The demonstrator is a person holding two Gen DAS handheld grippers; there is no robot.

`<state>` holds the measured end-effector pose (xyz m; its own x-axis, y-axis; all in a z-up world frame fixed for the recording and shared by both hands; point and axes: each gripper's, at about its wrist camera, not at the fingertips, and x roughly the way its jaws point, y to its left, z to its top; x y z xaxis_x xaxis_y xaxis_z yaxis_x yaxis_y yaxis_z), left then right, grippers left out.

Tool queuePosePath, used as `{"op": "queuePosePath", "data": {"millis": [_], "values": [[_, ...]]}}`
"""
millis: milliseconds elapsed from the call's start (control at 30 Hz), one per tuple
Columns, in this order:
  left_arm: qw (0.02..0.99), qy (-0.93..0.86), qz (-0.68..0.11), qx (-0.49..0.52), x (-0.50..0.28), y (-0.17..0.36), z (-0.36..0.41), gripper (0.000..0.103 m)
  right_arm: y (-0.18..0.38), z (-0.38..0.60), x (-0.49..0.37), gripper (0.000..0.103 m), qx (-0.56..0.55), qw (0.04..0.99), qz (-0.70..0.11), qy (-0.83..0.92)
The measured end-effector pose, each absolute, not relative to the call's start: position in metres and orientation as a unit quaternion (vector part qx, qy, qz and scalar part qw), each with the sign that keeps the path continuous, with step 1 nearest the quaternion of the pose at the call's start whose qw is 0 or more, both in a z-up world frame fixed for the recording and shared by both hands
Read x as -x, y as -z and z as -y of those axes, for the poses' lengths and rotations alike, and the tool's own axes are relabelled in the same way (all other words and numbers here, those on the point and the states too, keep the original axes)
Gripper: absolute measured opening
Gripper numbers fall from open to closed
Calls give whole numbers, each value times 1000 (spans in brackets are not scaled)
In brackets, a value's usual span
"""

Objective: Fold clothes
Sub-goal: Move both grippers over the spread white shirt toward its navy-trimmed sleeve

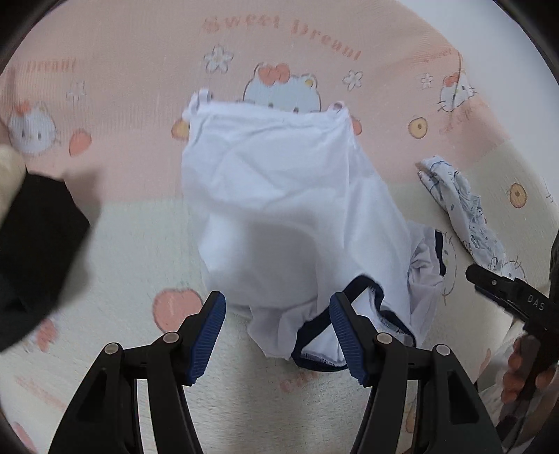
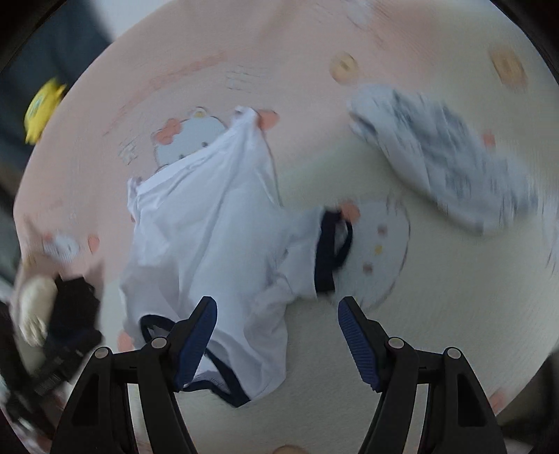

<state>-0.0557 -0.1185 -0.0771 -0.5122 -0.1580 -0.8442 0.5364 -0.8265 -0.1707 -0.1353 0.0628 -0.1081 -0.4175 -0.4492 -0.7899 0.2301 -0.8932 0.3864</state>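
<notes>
Left gripper [image 1: 277, 335] angled steeply down over the near end of the white T-shirt [image 1: 279, 209], jaws spread, blue ribbed pads [image 1: 206, 335] clear of each other. Navy-trimmed neck opening [image 1: 325, 335] bunched between and just ahead of the tips; pads not seen pressing on cloth. Right gripper [image 2: 277, 340] likewise pitched down, jaws spread wide, nothing pinched: left pad over the shirt's navy-edged hem area, right pad over bare bed sheet [image 2: 419, 331]. Right gripper's black body [image 1: 506, 290] visible at the right edge of the left wrist view, white lettering "DAS" on it, fingers of a hand [image 1: 520, 370] wrapped round its handle below.

White T-shirt lying crumpled on the sheet, long axis running away from both grippers, far end partly covering a printed cat face. One sleeve with navy cuff [image 2: 328, 248] spread to the right.

Black garment [image 1: 38, 251] at the left edge, near a pale soft object. Printed light-blue garment [image 1: 464, 216] crumpled to the right, apart from the shirt.

Sheet pink and cream with cat, flower and fruit prints; "Sweet Dream" readable upside down at the far edge [image 1: 283, 29]. Yellow object [image 2: 42, 108] beyond the sheet, blurred.
</notes>
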Motion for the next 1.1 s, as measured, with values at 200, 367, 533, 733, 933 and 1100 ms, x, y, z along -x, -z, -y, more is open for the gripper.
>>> {"op": "queuePosePath", "data": {"millis": [200,367,533,733,933,1100], "values": [[193,835,-225,-463,53,103,104,59,140,-57,123,71,-538,228,90,806],[200,836,-198,-472,57,112,93,59,159,-46,113,71,-568,258,77,778],[207,844,-147,-473,65,110,80,59,163,-47,116,71,-574,262,100,769],[206,844,-62,-492,77,123,59,59,166,-58,134,71,-572,255,187,757],[234,832,-77,-496,82,143,70,59,165,-43,137,71,-555,251,164,776],[253,842,-108,-464,78,157,80,72,162,-17,137,71,-528,240,89,810]]}}
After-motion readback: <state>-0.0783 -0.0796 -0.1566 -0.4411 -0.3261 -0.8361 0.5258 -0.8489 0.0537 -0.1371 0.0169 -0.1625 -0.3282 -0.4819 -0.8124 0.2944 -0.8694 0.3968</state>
